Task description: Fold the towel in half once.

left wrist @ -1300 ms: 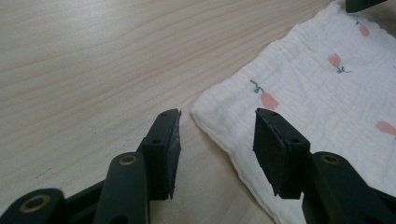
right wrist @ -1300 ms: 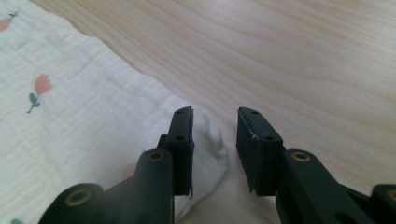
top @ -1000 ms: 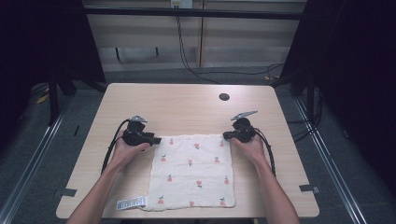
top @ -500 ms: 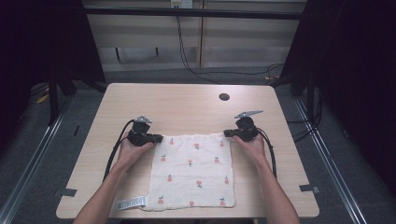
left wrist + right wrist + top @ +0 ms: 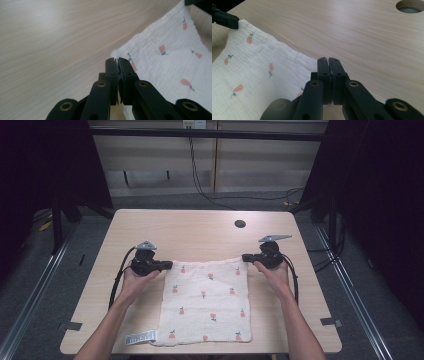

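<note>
The cloth (image 5: 207,302), white w/ small pink fruit print, lay flat on the table (image 5: 200,227), near the front edge, a white tag at its front-left corner. Left gripper (image 5: 169,265) was clamped on the cloth's far-left corner; its jaws had just been closing, w/ fabric between them, and in the left gripper view the pads (image 5: 124,67) met tight on the hem. Right gripper (image 5: 245,257) pinched the far-right corner, jaws pressed together on the edge. The far edge ran betw. the two grippers, slightly sagging mid-way. A round hole (image 5: 240,224) sat in the tabletop beyond the right gripper, well apart from the cloth.
</note>
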`<state>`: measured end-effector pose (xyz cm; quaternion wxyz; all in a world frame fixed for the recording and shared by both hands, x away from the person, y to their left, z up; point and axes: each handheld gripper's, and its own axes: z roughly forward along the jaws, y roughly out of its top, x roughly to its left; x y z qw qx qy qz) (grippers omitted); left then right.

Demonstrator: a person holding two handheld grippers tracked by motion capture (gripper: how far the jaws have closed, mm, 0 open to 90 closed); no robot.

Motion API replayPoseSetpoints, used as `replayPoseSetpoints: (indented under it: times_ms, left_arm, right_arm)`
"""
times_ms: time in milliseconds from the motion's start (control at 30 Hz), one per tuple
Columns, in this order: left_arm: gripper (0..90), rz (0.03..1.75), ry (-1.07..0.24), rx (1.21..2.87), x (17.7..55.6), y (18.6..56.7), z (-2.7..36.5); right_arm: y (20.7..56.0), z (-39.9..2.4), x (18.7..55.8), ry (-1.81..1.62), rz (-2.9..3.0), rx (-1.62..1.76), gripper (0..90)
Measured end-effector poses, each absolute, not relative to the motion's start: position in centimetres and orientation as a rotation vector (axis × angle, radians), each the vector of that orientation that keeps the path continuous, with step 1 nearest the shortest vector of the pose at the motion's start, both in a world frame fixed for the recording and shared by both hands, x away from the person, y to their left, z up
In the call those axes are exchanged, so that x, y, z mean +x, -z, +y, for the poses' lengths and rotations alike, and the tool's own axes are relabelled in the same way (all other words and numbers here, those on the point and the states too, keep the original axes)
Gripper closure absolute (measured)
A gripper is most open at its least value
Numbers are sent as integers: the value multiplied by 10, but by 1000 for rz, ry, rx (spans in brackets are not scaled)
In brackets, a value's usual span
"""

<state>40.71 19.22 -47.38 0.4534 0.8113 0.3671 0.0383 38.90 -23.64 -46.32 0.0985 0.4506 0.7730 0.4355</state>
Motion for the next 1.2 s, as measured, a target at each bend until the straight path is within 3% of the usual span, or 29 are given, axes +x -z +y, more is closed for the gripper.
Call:
replayPoseSetpoints:
  times_ms: [433,1200]
  left_arm:
    - [871,867,-107,1976,403,458,198]
    - [872,725,-114,1997,360,438,205]
  right_arm:
    - [445,-238,385,-1358,2247,1294,884]
    - [420,-245,336,-1400,2289,1177,886]
